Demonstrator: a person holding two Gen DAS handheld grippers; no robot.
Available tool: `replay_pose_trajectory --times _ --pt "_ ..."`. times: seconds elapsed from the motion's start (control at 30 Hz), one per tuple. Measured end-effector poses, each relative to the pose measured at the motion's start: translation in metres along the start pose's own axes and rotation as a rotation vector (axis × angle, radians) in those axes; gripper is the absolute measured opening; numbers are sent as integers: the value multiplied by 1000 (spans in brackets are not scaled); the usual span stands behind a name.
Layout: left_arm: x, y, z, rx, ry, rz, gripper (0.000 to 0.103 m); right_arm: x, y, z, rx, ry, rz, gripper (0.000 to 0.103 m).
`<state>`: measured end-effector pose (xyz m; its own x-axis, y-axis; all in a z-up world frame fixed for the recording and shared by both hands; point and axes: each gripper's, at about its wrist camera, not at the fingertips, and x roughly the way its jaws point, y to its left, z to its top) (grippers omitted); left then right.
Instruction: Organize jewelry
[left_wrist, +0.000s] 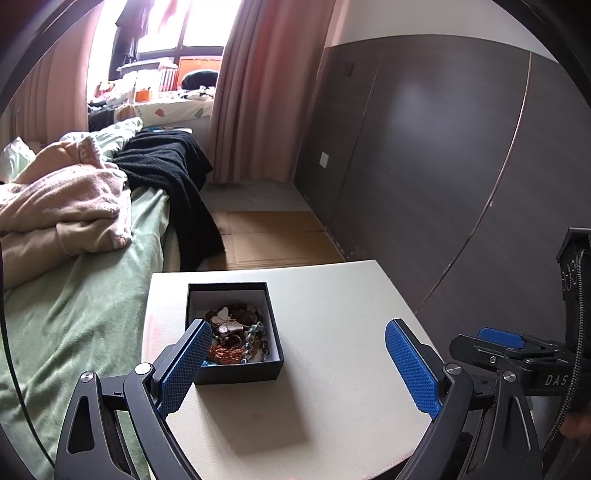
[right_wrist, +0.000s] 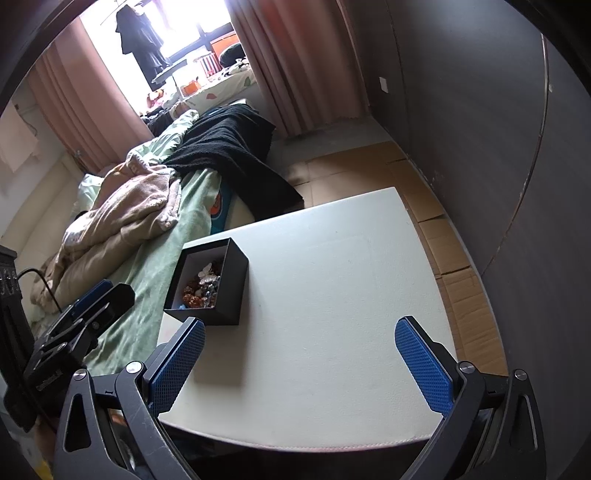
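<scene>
A small black box with white lining stands open on the white table, near its left edge. Inside lies a heap of jewelry: a pale butterfly piece, amber beads and grey-blue beads. My left gripper is open above the table, its left finger in front of the box's near left corner. My right gripper is open over the table's near edge, right of and nearer than the box. Nothing is between either pair of fingers.
A bed with a green sheet, pink blanket and black throw runs along the table's left. Flat cardboard covers the floor beyond. A dark wall panel stands to the right, with pink curtains behind.
</scene>
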<state>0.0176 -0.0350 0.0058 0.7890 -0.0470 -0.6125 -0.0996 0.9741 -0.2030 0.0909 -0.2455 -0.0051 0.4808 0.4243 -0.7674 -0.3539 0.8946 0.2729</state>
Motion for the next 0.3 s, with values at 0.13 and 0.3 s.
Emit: replay_pose_trajectory --times 0.13,0.3 --pt "-5 -1 -1 14 -23 2 95 0 -2 0 3 1 0 103" --pt "-4 -1 0 12 -17 -4 95 0 -1 -1 0 3 -1 103"
